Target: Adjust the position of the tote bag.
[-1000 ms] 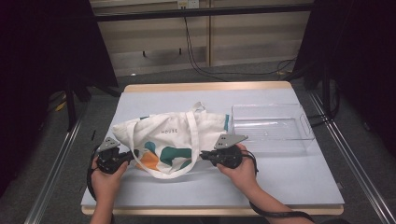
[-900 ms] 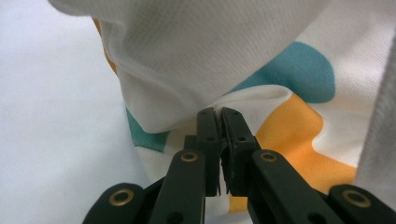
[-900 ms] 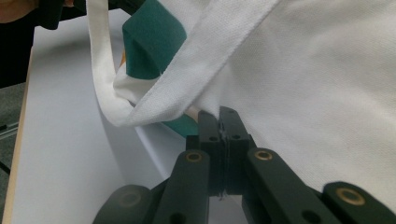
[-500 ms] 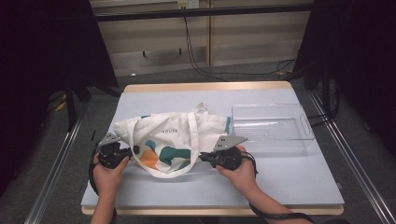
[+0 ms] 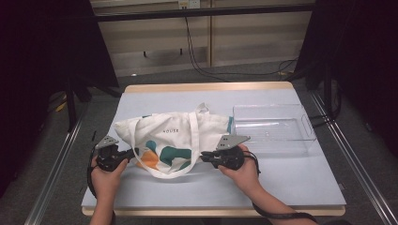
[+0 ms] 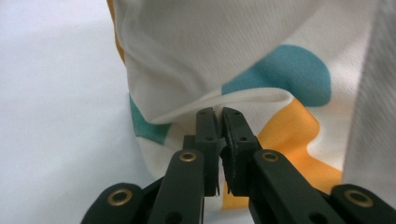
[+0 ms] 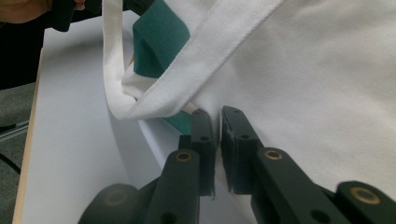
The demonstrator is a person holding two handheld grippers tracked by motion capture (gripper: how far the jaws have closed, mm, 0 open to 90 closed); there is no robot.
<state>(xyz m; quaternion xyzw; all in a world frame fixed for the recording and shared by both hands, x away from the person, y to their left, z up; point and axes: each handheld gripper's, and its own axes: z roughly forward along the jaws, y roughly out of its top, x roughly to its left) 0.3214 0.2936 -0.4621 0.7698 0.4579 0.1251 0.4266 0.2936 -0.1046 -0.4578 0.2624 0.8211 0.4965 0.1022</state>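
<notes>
Nothing much has shifted since the earlier frames: both hands sit where they were at the near edge of the tote bag (image 5: 180, 138), though the right claw (image 5: 205, 157) has just been easing its jaws apart a little, with cloth between them.

In the right gripper view the two black jaws stand almost together with only a thin slit, and the bag's white cloth (image 7: 327, 93) sits in that slit at the tips, just beside a folded strap (image 7: 187, 74). Whether the pads press it or merely flank it is hard to judge. The left claw (image 5: 130, 153) is pinched nearly closed on a raised fold of the printed cloth (image 6: 233, 65), where teal and orange patches meet.

From the high view, the bag lies crumpled in the middle of the blue tabletop (image 5: 291, 183), with a clear plastic tray (image 5: 274, 129) at its 3 o'clock, touching or nearly so. The left hand (image 5: 105, 176) comes up from 6 o'clock and points its claw toward 3 o'clock into the bag's left corner; the right hand (image 5: 241, 168) points toward 9 o'clock at the bag's near right edge. Both forearms are cut off at the bottom edge.
</notes>
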